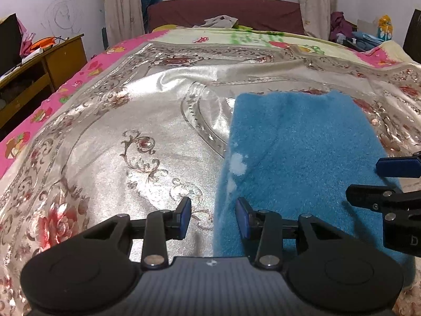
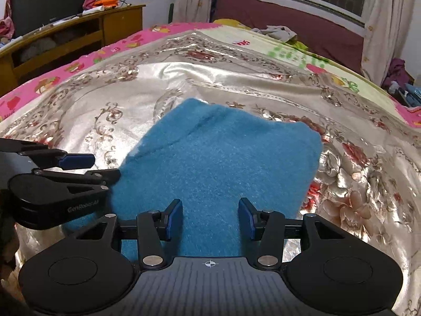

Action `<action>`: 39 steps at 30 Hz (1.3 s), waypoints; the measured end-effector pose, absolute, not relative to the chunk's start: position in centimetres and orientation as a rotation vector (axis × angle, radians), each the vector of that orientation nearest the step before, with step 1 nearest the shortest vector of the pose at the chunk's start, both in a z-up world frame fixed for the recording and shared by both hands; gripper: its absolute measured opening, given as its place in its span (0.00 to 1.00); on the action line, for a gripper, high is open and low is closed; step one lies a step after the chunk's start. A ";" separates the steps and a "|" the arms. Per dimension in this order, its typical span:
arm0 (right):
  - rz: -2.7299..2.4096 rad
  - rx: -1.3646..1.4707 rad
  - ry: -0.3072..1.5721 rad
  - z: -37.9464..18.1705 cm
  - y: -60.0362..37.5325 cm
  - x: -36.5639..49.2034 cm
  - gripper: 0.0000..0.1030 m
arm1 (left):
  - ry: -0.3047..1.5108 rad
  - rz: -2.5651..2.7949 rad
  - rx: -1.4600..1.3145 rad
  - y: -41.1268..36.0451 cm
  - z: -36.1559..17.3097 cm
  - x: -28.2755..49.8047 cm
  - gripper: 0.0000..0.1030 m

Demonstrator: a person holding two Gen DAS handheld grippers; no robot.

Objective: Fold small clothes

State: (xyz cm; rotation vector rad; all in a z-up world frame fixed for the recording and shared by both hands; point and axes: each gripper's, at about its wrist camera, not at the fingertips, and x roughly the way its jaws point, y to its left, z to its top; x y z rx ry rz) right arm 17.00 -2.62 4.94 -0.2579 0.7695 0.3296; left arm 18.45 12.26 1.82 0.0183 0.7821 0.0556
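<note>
A blue fleece garment (image 1: pixel 302 152) lies folded flat on the shiny floral bedspread (image 1: pixel 131 121); it also shows in the right wrist view (image 2: pixel 221 158). My left gripper (image 1: pixel 213 217) is open and empty, hovering over the garment's near left edge. My right gripper (image 2: pixel 210 220) is open and empty over the garment's near edge. The right gripper also shows at the right of the left wrist view (image 1: pixel 379 181), and the left gripper at the left of the right wrist view (image 2: pixel 102 167).
A wooden cabinet (image 1: pixel 44 63) stands left of the bed. A dark red headboard (image 1: pixel 226 13) and a crumpled grey cloth (image 1: pixel 219 21) are at the far end. A pile of clothes (image 1: pixel 342 26) lies at the far right.
</note>
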 end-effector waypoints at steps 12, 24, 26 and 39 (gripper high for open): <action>0.295 -0.081 0.813 3.8 -9.0 15.5 0.62 | 0.772 -0.015 -0.029 13.6 2.5 16.3 0.43; 0.400 0.326 0.926 0.9 -14.6 15.7 0.72 | 0.799 -0.130 -0.151 15.1 1.7 15.3 0.43; 0.403 0.339 0.943 0.1 -14.5 16.1 0.72 | 0.812 -0.132 -0.140 14.9 1.1 15.7 0.43; 0.469 0.528 1.000 -3.0 -13.9 18.7 0.78 | 0.820 -0.201 -0.262 16.8 -0.4 15.8 0.51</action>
